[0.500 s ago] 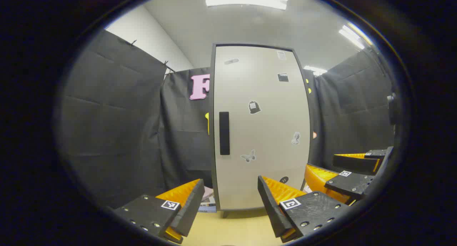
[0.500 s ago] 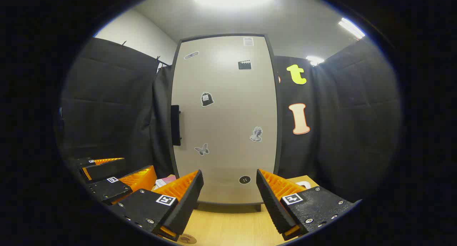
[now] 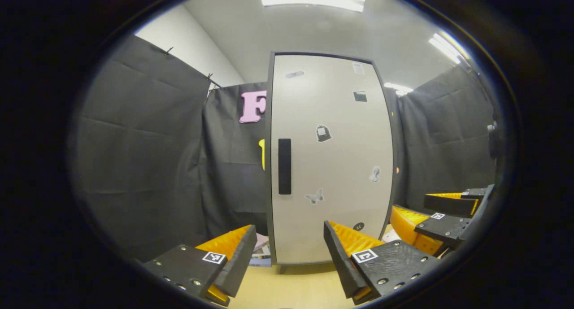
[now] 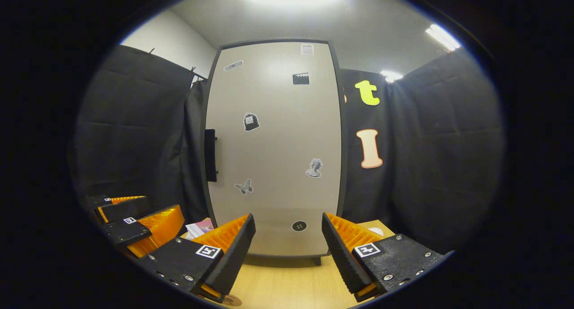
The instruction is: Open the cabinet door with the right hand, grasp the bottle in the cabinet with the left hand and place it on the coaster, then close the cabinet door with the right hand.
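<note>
- While the cabinet [image 3: 329,156] stands at the far edge of the table [image 3: 291,289], its door [image 4: 273,147] is shut, so the bottle inside is hidden.
- Left gripper [image 3: 287,259], in the left gripper view, hangs above the table near the cabinet's foot, fingers spread wide with nothing between them.
- Straight ahead of it, on the door's left edge, sits the dark upright handle [image 3: 284,166].
- Right gripper [image 4: 287,255], in the right gripper view, also has its fingers spread and empty, and faces the lower middle of the door.
- From that view the handle [image 4: 210,155] is seen edge-on at the door's left side, well apart from the fingers.
- Stickers [image 4: 251,121] dot the door front.
- At the bottom of the right gripper view, a round brown disc [image 4: 231,301] lies on the table under the near finger; it may be the coaster, but too little shows to tell.
- Each gripper appears in the other's view, off to the side: the right one [image 3: 437,219] and the left one [image 4: 134,221].
- Some papers [image 4: 199,228] lie on the table left of the cabinet.
</note>
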A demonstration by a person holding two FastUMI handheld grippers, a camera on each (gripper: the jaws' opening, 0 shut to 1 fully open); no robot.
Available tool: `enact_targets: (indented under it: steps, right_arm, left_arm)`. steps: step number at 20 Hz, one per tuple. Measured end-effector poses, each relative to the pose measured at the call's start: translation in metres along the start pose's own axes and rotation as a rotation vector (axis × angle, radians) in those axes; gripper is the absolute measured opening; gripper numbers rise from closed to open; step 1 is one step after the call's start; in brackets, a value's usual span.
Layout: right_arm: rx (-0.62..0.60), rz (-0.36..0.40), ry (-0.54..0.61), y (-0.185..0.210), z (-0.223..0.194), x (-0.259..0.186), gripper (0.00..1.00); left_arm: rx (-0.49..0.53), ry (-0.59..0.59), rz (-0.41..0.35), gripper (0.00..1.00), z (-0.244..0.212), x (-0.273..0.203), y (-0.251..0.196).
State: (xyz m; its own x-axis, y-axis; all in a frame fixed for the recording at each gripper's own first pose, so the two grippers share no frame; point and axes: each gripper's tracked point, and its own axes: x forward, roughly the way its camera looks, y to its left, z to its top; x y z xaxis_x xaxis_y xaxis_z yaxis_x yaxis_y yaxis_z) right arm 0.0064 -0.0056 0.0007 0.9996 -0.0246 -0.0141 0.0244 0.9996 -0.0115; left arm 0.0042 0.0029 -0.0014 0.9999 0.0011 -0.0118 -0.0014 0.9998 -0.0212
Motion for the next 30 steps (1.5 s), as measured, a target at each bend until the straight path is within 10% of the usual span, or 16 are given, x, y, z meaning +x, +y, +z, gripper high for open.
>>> enact_targets:
  steps: [30]
  right_arm:
    - [-0.076, 0.023, -0.083, 0.013, 0.067, 0.072, 0.95]
  left_arm:
    - [0.033, 0.022, -0.078, 0.86, -0.023, -0.037, 0.017]
